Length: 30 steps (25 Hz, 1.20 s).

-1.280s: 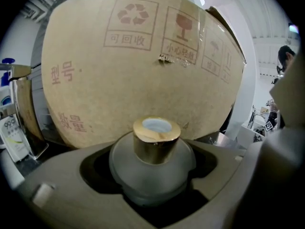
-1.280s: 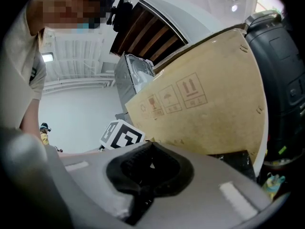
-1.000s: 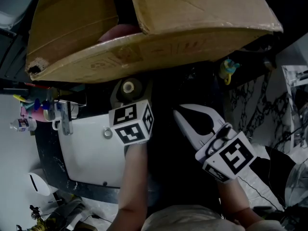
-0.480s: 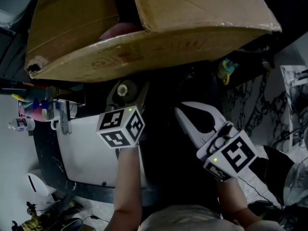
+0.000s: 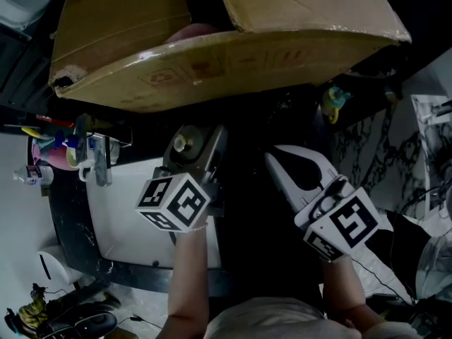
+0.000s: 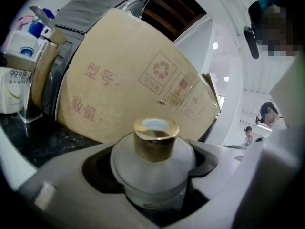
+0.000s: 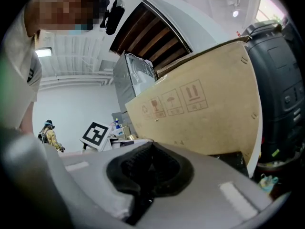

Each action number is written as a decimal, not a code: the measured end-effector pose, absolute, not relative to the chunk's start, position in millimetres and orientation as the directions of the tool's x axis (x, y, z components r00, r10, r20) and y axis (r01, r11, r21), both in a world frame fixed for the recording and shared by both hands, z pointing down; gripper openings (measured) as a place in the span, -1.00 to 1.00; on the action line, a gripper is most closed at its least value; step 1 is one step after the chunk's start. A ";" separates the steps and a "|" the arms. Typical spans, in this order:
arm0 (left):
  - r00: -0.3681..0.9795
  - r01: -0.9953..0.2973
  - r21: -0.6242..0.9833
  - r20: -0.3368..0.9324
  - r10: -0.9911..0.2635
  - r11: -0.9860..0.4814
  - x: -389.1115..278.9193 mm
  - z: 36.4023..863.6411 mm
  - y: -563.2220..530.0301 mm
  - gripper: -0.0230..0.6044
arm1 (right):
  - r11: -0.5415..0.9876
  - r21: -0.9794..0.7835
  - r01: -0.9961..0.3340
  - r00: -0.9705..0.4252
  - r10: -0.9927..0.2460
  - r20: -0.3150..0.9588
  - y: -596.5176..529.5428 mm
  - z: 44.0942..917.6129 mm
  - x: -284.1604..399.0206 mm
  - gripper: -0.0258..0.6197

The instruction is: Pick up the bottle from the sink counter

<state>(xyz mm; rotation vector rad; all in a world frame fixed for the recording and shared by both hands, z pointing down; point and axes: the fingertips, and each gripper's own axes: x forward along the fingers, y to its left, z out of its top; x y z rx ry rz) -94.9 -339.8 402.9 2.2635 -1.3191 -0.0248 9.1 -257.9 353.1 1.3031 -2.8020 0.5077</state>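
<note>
A small frosted-glass bottle (image 6: 153, 168) with a gold cap (image 6: 155, 137) sits upright between the jaws of my left gripper (image 5: 191, 141), which is shut on it. In the head view the bottle's cap (image 5: 181, 143) shows just above the left marker cube (image 5: 174, 202), over the dark counter at the back edge of the white sink (image 5: 116, 217). My right gripper (image 5: 281, 162) hovers to the right over the dark counter. Its jaws (image 7: 148, 168) are shut with nothing between them.
A large cardboard box (image 5: 212, 48) overhangs the counter just beyond both grippers. A chrome faucet (image 5: 101, 162) and several toiletries (image 5: 49, 150) stand left of the sink. A white dispenser (image 5: 51, 265) is at the near left, and a yellow-teal toy (image 5: 335, 102) is at the right.
My left gripper has drawn back toward me and tilted, carrying the bottle with it. The right gripper has barely shifted.
</note>
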 end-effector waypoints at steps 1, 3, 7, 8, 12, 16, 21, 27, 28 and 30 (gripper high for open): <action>0.537 -0.799 0.442 0.217 -0.815 -0.408 -94.4 397.3 -333.8 0.19 | 0.598 -0.283 -0.750 -0.650 -0.745 0.149 -255.9 352.4 8.7 -0.91; 0.556 -0.781 0.449 0.182 -0.811 -0.434 -93.6 384.8 -320.6 0.19 | 0.597 -0.276 -0.753 -0.648 -0.746 0.156 -251.5 350.1 5.8 -0.91; 0.580 -0.749 0.462 0.110 -0.807 -0.475 -96.7 356.1 -295.8 0.19 | 0.603 -0.256 -0.756 -0.647 -0.747 0.151 -240.8 338.9 -5.3 -0.91; 0.586 -0.739 0.466 0.090 -0.805 -0.486 -98.1 348.8 -290.4 0.19 | 0.604 -0.245 -0.758 -0.645 -0.749 0.149 -237.9 335.5 -7.6 -0.91; 0.620 -0.696 0.476 0.021 -0.784 -0.538 -102.8 321.1 -271.2 0.19 | 0.600 -0.219 -0.770 -0.633 -0.761 0.140 -225.4 320.8 -15.2 -0.91; 0.644 -0.669 0.459 -0.034 -0.764 -0.584 -108.8 298.4 -252.3 0.19 | 0.601 -0.191 -0.776 -0.626 -0.770 0.120 -211.3 303.0 -26.1 -0.91; 0.661 -0.634 0.444 -0.114 -0.741 -0.633 -119.4 271.3 -224.7 0.19 | 0.618 -0.129 -0.775 -0.630 -0.770 0.097 -190.5 280.1 -45.5 -0.91; 0.683 -0.570 0.440 -0.216 -0.698 -0.694 -133.4 240.0 -192.6 0.19 | 0.619 -0.099 -0.779 -0.625 -0.780 0.041 -164.5 250.0 -63.4 -0.91; 0.684 -0.563 0.434 -0.232 -0.691 -0.703 -135.9 235.2 -186.8 0.19 | 0.622 -0.093 -0.777 -0.627 -0.778 0.040 -159.3 247.2 -67.2 -0.91; 0.683 -0.556 0.420 -0.263 -0.682 -0.718 -140.8 225.4 -176.7 0.19 | 0.631 -0.082 -0.772 -0.635 -0.771 0.041 -150.1 242.0 -74.3 -0.91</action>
